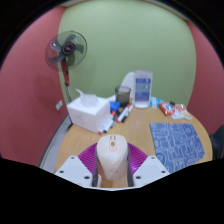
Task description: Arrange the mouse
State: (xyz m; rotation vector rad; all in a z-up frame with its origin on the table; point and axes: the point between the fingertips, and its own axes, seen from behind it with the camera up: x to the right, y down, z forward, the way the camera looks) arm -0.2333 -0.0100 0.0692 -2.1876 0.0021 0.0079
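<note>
Above the wooden table, beige mouse clamped between the gripper fingers' pads.

You are finding no readable text here; the print on the blue-and-white box is showing too small.

Mouse sits bottom center, right between the gripper fingers. The table spreads behind it. Cloth mat at right, box center-left, cup and carton toward the back, fan standing upper left.
</note>
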